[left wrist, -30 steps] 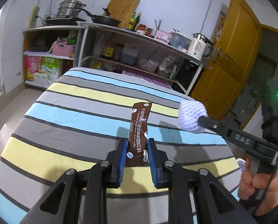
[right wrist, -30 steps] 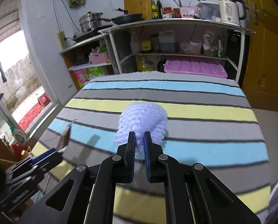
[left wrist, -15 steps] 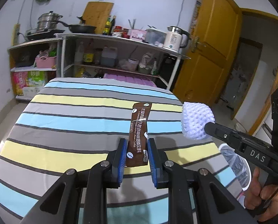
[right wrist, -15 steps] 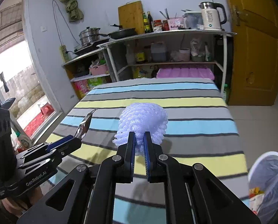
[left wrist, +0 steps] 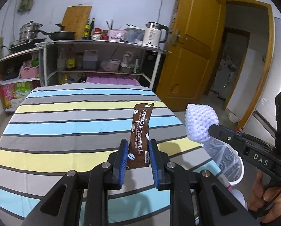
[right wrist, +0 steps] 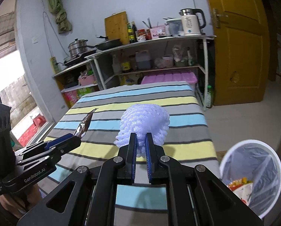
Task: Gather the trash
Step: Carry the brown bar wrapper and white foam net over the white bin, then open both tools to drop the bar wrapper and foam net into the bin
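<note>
while the left gripper (left wrist: 137, 166) pinches the coffee sachet (left wrist: 140, 135) upright (long axis vertical), the right gripper (right wrist: 140, 157) clamps foam netting (right wrist: 145, 125).

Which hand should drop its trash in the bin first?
Right, probably. Its tongs hold the foam fruit net nearest the lined trash bin, at the table's right edge. The left tongs with the coffee sachet sit farther over.

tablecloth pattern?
Striped cloth: blue, grey and yellow bands with thin dark lines between. Clearest in the left wrist view.
</note>
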### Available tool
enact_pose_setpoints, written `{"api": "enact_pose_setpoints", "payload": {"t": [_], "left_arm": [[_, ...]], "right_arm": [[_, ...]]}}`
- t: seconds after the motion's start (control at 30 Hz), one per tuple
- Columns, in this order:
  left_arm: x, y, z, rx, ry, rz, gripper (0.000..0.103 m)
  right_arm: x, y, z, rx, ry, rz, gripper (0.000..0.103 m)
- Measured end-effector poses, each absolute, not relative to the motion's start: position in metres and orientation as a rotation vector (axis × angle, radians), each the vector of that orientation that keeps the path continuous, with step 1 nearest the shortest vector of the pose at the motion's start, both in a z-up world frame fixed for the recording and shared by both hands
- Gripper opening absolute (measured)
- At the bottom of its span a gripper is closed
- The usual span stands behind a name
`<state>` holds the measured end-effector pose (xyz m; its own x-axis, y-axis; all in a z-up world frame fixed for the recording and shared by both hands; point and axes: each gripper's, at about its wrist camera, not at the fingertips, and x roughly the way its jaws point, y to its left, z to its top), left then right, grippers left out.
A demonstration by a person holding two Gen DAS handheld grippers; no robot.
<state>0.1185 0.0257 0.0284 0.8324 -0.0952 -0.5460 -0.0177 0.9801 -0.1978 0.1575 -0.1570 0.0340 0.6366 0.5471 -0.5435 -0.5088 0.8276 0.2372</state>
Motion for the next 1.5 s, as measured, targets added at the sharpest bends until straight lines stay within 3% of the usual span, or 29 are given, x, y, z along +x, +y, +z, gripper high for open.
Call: {"api": "enact_pose_setpoints", "payload": {"t": [0.6,1.5], "left_arm": [[0.156,-0.068,0.026,-0.120,0.616,-0.238,0.023],[0.214,-0.199,-0.027,-0.003,0.764,-0.486,0.023]], "right_arm": [[0.153,-0.263,0.018,0.170,0.655,0.409,0.009],[0.168,-0.370,-0.031,0.282,0.770,0.188,0.011]]}}
